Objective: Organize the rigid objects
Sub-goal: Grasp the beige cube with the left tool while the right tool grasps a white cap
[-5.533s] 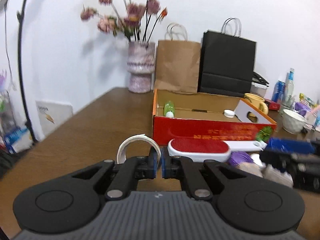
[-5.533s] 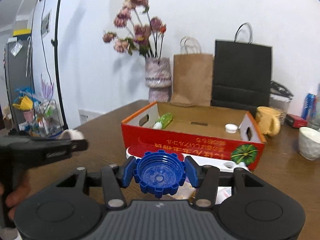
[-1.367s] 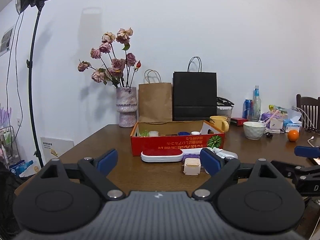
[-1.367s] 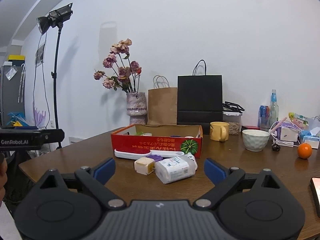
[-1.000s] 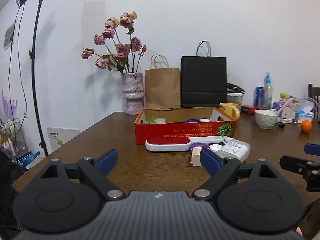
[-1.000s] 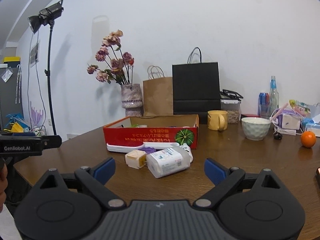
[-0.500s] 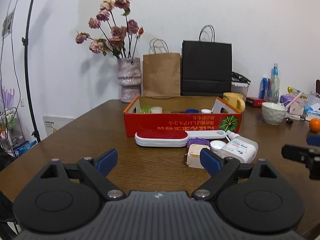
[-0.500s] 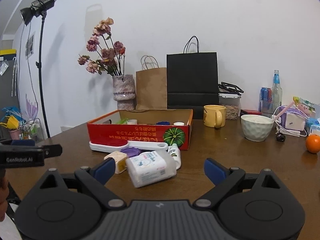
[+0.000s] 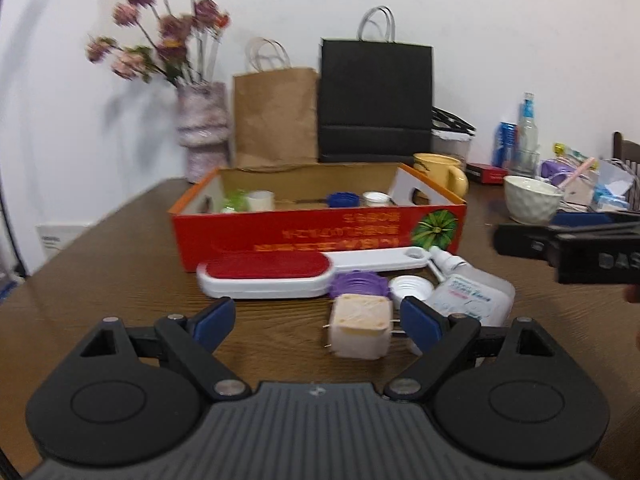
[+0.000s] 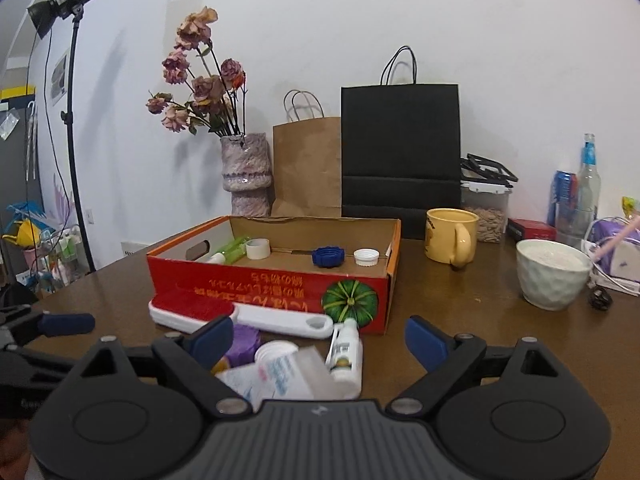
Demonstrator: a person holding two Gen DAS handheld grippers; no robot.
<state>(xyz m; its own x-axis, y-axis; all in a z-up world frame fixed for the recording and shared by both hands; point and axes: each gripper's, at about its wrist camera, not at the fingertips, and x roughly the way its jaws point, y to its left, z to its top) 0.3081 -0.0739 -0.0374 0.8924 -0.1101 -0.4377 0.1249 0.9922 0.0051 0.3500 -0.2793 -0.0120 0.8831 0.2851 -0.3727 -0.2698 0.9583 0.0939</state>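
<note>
Your left gripper (image 9: pixel 316 322) has its fingers spread wide and empty; the cream plug block (image 9: pixel 359 331) sits on the bench at one o'clock, nearest. Your right gripper (image 10: pixel 319 336) is closing slightly, nothing pinched, the squat bottle (image 10: pixel 280 376) at eleven o'clock.

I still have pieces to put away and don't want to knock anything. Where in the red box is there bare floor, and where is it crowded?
Inside the red box, bare cardboard lies in the middle, between the white tape roll and the blue cap. The left end is crowded by the green bottle; the right end holds the white cap.
</note>
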